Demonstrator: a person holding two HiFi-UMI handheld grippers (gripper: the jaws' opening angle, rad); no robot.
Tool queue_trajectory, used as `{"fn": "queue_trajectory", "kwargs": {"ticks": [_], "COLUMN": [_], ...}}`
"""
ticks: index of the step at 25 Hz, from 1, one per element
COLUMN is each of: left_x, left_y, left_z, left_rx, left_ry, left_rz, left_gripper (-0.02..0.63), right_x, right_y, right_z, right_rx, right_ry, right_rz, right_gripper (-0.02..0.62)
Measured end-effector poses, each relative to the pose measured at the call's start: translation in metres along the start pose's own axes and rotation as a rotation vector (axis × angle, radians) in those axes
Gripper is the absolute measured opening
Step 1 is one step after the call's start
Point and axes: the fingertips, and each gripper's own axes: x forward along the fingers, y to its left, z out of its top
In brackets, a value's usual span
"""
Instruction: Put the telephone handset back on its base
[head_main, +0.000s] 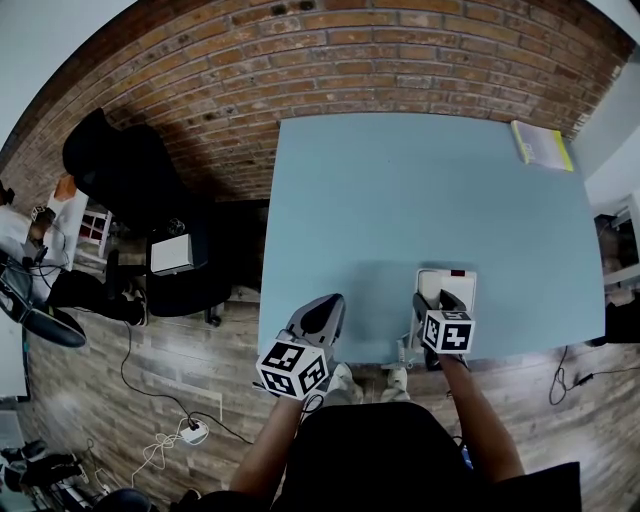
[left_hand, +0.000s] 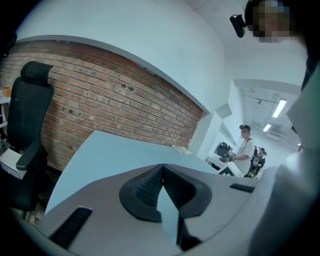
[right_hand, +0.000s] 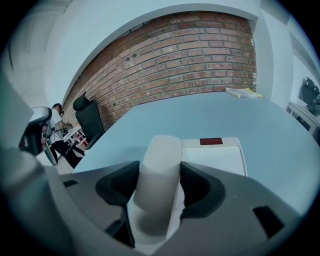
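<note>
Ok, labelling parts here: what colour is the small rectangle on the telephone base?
Dark red; the rectangle shows best in the right gripper view.

Your left gripper (head_main: 321, 312): jaws together, empty, forearm reaching forward. Your right gripper (head_main: 441, 303): jaws clamped on the handset (right_hand: 159, 175).

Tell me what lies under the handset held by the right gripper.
The white base sits beneath it on the blue table; its flat panel and red patch show. The handset and the right gripper cover the cradle side, so whether it is seated cannot be seen.
</note>
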Motion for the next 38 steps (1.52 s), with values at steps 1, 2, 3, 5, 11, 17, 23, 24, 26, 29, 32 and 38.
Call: {"fn": "queue_trajectory", "kwargs": {"ticks": [1,2,3,5,11,17,23,24,26,29,32,38], "left_x": [-0.0001,-0.0004,-0.0006,-0.0009,-0.0003,0.0012,-0.0005,-0.0010,-0.0017,-0.0036,-0.0064,-0.0084], "left_y": [-0.0001,-0.0001,0.0000,0.0003,0.0012,-0.0002,-0.0021,-0.0022,-0.0019,-0.0005,0.0004,-0.0034], "left_z": [-0.0006,-0.0012,-0.0015,-0.0014,-0.0031,-0.0030,-0.0044,-0.0045,-0.0044,-0.0041,-0.0040,-0.0058], "left_rx": [-0.001,-0.002,-0.003,-0.006,-0.015,-0.017,-0.014,-0.013,-0.013,-0.014,-0.014,-0.013], "left_ry": [0.001,0.001,0.002,0.000,0.001,0.001,0.003,0.003,0.003,0.002,-0.001,-0.003], "left_rz": [0.000,0.001,0.002,0.004,0.005,0.004,-0.002,-0.002,0.000,0.003,0.006,0.001], "left_gripper": [0.009,0.009,0.009,0.009,0.009,0.009,0.009,0.009,0.009,0.009,0.009,0.009], "right_x": [0.0000,0.0001,0.0002,0.0005,0.0016,-0.0003,-0.0003,-0.0004,-0.0003,0.0000,-0.0013,-0.0079], "right_y": [0.0002,0.0007,0.0013,0.0024,0.0029,0.0028,0.0042,0.0043,0.0040,0.0038,0.0049,0.0057], "right_z": [0.0001,0.0001,0.0002,0.0013,0.0021,0.0019,0.0010,0.0008,0.0010,0.0016,0.0010,0.0011], "right_rx": [-0.005,-0.009,-0.010,-0.010,-0.010,-0.026,-0.030,-0.031,-0.032,-0.033,-0.035,-0.042], "right_ry": [-0.002,-0.003,-0.003,-0.005,-0.008,-0.005,-0.001,-0.001,-0.001,-0.001,-0.004,-0.017], "right_rz": [-0.001,0.000,0.002,0.010,0.018,0.018,0.014,0.013,0.012,0.010,0.011,0.008], "right_gripper": [0.241,0.242,0.242,0.245,0.245,0.245,0.245,0.245,0.245,0.245,0.245,0.245]}}
